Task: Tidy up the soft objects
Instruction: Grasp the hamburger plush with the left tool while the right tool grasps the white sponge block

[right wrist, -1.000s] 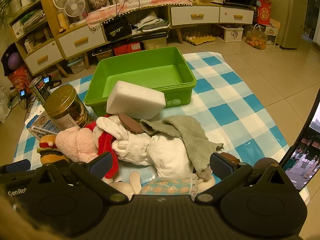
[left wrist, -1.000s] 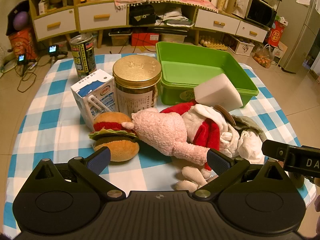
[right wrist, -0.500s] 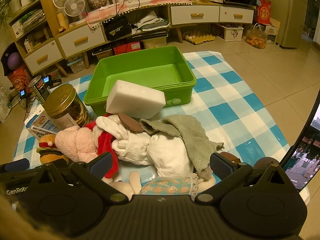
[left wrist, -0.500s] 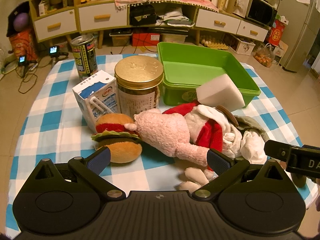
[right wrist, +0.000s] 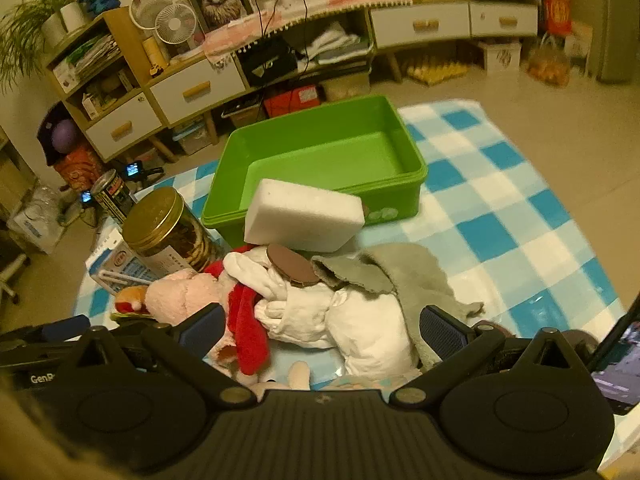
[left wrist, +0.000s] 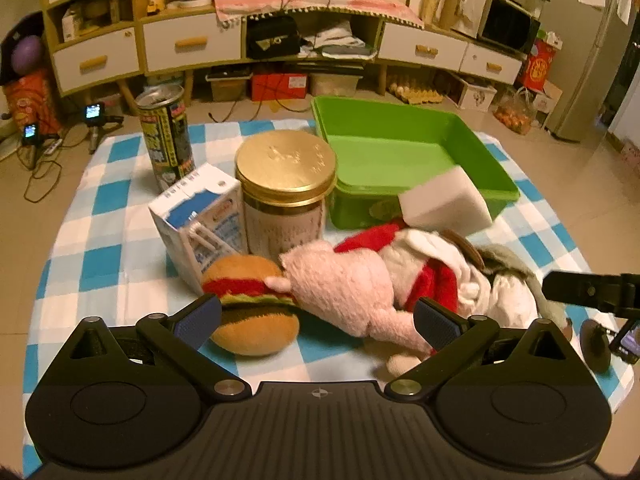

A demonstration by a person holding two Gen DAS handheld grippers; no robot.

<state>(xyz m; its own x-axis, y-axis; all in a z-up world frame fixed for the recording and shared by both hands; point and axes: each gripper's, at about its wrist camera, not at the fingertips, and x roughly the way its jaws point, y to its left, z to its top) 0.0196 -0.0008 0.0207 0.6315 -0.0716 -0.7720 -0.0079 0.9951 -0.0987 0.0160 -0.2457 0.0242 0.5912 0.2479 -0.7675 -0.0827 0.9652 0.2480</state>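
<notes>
A heap of soft things lies on the checked cloth in front of an empty green bin. It holds a plush burger, a pink plush, a red-and-white plush, a grey cloth and a white sponge block that leans on the bin's front wall. My left gripper is open, its fingers either side of the burger and pink plush. My right gripper is open over the white plush and grey cloth.
Hard items stand left of the bin: a gold-lidded jar, a milk carton and a tall can. A phone sits at the cloth's right edge. Shelves and drawers line the far wall.
Both grippers have pushed forward and down toward the heap, so the plush toys sit closer between the fingers. Nothing on the cloth has moved.
</notes>
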